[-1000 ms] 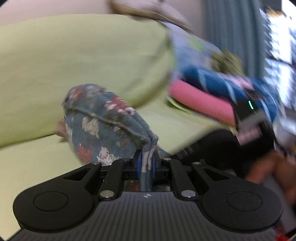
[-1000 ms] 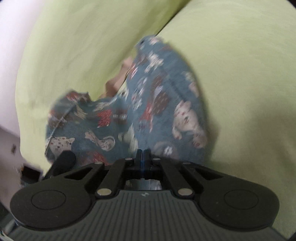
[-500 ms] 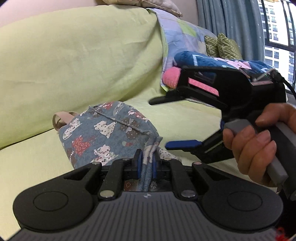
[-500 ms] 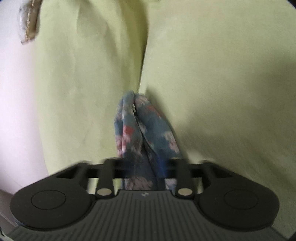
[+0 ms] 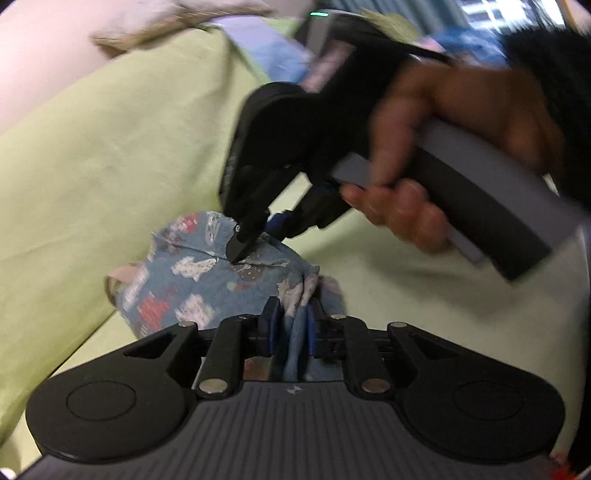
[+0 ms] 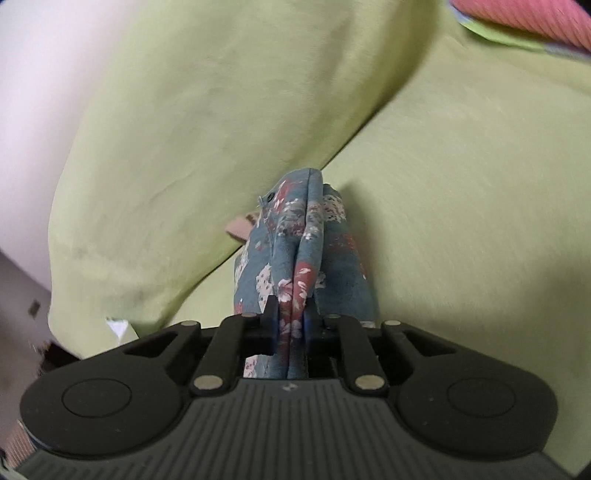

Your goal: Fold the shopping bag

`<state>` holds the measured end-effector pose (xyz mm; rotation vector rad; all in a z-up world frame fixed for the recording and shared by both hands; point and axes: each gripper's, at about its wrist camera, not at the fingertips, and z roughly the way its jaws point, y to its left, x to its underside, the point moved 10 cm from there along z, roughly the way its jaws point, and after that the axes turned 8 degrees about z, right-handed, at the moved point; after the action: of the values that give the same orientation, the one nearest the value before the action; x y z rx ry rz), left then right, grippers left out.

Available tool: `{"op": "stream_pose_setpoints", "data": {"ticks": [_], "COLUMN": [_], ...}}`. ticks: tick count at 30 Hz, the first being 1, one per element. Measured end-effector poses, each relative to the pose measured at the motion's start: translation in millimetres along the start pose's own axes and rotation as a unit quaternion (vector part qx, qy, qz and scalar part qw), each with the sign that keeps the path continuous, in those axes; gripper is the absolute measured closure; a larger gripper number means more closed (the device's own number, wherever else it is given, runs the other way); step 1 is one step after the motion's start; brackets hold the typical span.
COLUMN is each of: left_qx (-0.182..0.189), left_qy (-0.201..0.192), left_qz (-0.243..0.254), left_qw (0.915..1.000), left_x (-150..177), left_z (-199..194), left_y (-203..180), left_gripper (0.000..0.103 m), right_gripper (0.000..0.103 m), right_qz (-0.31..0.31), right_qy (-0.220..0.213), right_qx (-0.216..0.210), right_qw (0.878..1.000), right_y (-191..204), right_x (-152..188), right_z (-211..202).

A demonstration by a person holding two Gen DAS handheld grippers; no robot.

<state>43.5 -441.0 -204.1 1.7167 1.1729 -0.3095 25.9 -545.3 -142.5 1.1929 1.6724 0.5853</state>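
Observation:
The shopping bag (image 5: 207, 284) is blue cloth with a red and white animal print, bunched on a green sofa seat. My left gripper (image 5: 290, 325) is shut on a gathered fold at its near corner. My right gripper (image 5: 255, 236) reaches down from the upper right in the left wrist view and pinches the bag's top edge. In the right wrist view the right gripper (image 6: 291, 321) is shut on a doubled fold of the bag (image 6: 306, 236), which stands up as a narrow ridge. A beige handle strap (image 5: 122, 275) pokes out at the bag's left.
The green sofa backrest (image 5: 122, 147) rises behind the bag, and the seat cushion (image 6: 461, 184) spreads to the right. Folded pink and blue textiles (image 6: 524, 18) lie at the far right of the sofa. A pale wall (image 6: 33, 92) is on the left.
My right gripper came down from above the bag and closed on its top edge. The left gripper has kept its hold on the near corner.

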Motion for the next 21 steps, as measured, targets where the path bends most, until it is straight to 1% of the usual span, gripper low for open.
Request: {"op": "stream_pose_setpoints", "data": {"ticks": [1,2,3,4,5,7,9,10,12,13,14,15,17,21], "left_qx": [0.001,0.006,0.016,0.028,0.034,0.033,0.027,0.033,0.057,0.073,0.084,0.084,0.078,0.077], "left_qy": [0.001,0.001,0.001,-0.001,-0.002,-0.007,-0.008,-0.001,0.023,0.041,0.056,0.055,0.054,0.066], "left_qz": [0.012,0.011,-0.009,-0.036,-0.061,-0.106,-0.129,-0.137,-0.15,-0.156,-0.159,-0.155,-0.149,-0.147], "left_qw": [0.9999,0.9999,0.9998,0.999,0.9976,0.9938,0.9912,0.99,0.9867,0.9842,0.9822,0.9827,0.9843,0.9839], "left_x": [0.8,0.5,0.2,0.0,-0.3,-1.6,-3.5,-1.9,5.7,11.3,18.0,22.0,21.6,19.6], "left_z": [-0.3,-3.5,-9.0,-15.3,-22.7,-38.5,-43.4,-39.8,-24.3,-15.3,-6.0,-0.9,0.9,0.4], "left_y": [-3.3,-2.4,2.2,8.4,16.2,35.5,52.0,55.3,54.8,50.7,43.5,37.4,34.5,35.6], "left_gripper": [0.087,0.087,0.087,0.087,0.088,0.09,0.09,0.09,0.091,0.097,0.098,0.103,0.103,0.103], "right_gripper": [0.092,0.093,0.092,0.092,0.091,0.091,0.091,0.091,0.091,0.091,0.091,0.091,0.089,0.081], "right_qz": [-0.013,-0.018,-0.015,-0.011,-0.006,-0.008,-0.019,-0.02,-0.018,-0.018,-0.018,-0.022,-0.037,-0.074], "right_qy": [0.004,0.009,0.014,0.017,0.018,0.016,0.012,0.011,0.009,0.009,0.008,0.007,0.004,0.001], "right_qx": [0.009,0.025,0.047,0.058,0.056,0.055,0.06,0.061,0.063,0.064,0.065,0.067,0.074,0.094], "right_qw": [1.0,0.999,0.999,0.998,0.998,0.998,0.998,0.998,0.998,0.998,0.998,0.997,0.997,0.993], "right_y": [-2.2,-7.8,-16.5,-21.3,-21.6,-21.3,-20.4,-20.3,-23.8,-23.9,-23.9,-24.2,-25.2,-25.8], "right_x": [1.2,2.3,2.9,4.5,5.8,5.7,4.3,3.4,3.7,3.2,2.6,3.1,6.3,9.8], "right_z": [0.4,2.7,5.5,12.8,18.2,14.9,19.2,17.5,21.8,25.8,29.8,32.3,34.2,35.2]}}
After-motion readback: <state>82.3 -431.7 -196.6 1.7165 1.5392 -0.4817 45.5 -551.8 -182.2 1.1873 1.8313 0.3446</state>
